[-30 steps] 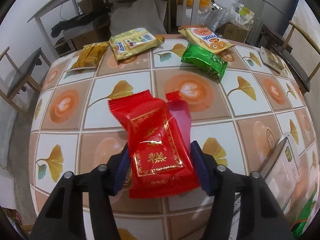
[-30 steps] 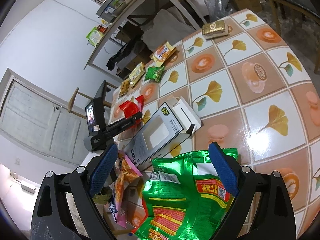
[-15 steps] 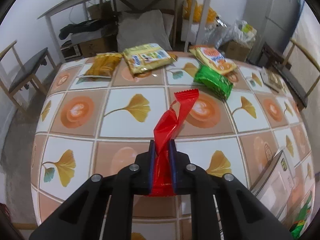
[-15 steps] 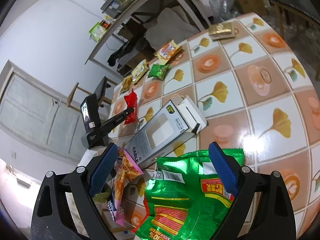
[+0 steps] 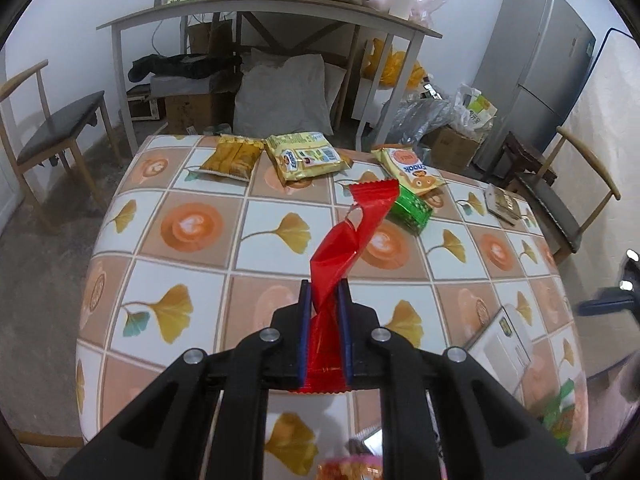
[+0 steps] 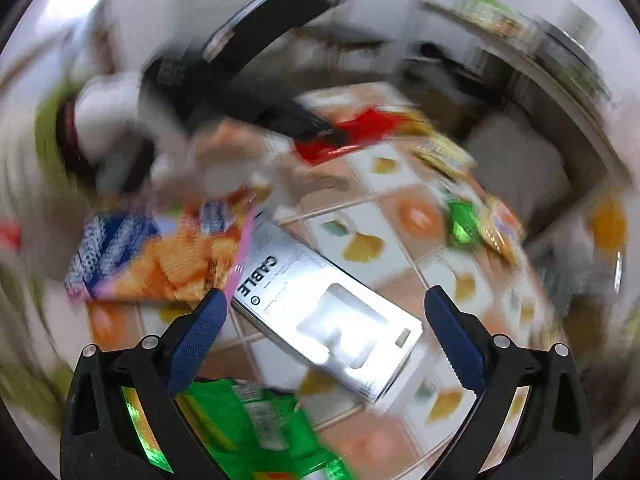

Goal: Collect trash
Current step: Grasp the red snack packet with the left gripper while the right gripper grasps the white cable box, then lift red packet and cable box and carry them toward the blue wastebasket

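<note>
Your left gripper is clamped tight on one red wrapper, which stands up twisted above the tiled table. Beyond this wrapper, at the far edge of the table, you have four more packets: two yellow, one orange-and-white and one green. Your right gripper hangs above one white cable box, its jaws wide apart and holding nothing. This view is blurred.
</note>
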`<control>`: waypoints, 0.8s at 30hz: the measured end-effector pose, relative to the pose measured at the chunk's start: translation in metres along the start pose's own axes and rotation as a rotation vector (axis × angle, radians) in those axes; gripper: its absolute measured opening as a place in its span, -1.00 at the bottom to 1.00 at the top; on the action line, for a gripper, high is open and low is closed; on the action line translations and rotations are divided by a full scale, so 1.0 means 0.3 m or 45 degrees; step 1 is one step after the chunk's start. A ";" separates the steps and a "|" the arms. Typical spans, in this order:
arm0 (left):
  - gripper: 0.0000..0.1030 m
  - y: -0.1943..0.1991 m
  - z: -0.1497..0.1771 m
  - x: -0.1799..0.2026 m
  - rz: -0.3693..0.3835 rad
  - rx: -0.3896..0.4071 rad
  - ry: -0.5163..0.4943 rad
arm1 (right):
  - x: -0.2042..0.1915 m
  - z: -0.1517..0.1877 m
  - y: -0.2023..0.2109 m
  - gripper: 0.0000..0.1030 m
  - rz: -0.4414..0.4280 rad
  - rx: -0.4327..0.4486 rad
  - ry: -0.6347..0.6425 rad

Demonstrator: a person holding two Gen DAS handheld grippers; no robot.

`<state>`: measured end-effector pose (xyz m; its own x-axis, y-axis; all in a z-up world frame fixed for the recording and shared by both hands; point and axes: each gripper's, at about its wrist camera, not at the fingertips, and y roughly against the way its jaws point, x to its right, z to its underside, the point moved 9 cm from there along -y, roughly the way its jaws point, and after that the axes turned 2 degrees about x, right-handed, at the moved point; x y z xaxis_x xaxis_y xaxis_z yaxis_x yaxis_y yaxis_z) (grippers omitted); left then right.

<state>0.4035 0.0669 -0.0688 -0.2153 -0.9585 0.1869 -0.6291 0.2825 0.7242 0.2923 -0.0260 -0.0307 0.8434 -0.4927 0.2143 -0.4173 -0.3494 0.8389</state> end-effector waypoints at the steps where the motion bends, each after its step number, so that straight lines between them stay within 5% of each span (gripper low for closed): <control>1: -0.77 0.004 0.004 -0.001 0.005 -0.003 0.004 | -0.028 -0.012 -0.044 0.84 -0.052 -0.056 0.109; 6: -0.77 0.016 0.022 -0.016 0.017 -0.016 0.022 | -0.088 -0.014 -0.190 0.84 -0.225 -0.256 0.396; 15: -0.77 0.014 0.028 -0.044 0.034 -0.028 0.049 | -0.103 0.059 -0.339 0.84 -0.240 -0.447 0.621; 19: -0.77 0.014 0.021 -0.044 0.042 -0.023 0.051 | -0.083 0.087 -0.380 0.84 -0.260 -0.453 0.584; 24: -0.77 0.018 0.016 -0.038 0.057 -0.017 0.053 | 0.075 0.099 -0.418 0.84 -0.220 -0.405 0.281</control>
<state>0.3991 0.0796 -0.0703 -0.2115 -0.9457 0.2468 -0.6092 0.3250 0.7233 0.3534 -0.0169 -0.1458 0.9586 -0.2535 0.1297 -0.1670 -0.1314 0.9772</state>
